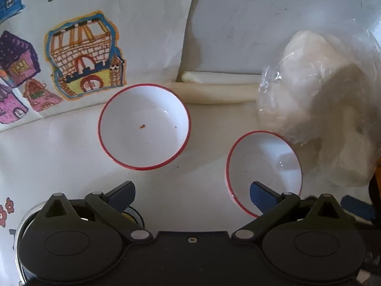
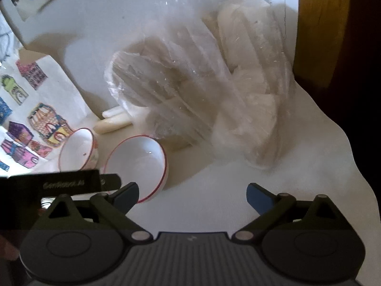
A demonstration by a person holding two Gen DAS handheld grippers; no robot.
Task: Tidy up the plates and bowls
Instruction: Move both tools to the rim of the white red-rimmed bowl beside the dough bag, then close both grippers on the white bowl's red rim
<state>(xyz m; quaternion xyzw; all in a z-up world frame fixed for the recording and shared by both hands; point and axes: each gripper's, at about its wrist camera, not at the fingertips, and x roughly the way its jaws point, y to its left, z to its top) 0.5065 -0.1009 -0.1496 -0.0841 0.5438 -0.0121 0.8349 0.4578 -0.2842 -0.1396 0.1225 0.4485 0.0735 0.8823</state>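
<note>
Two white bowls with red rims stand on the white table. In the left wrist view the left bowl is ahead of my open, empty left gripper, and the right bowl sits by its right fingertip. In the right wrist view the left bowl is at far left and the right bowl sits by the left fingertip of my open, empty right gripper. The left gripper's body shows at left.
A clear plastic bag of pale lumps lies behind the right bowl. Rolled white tubes lie along the wall. A cloth with drawn houses covers the left. A wooden post stands at right, beyond the table edge.
</note>
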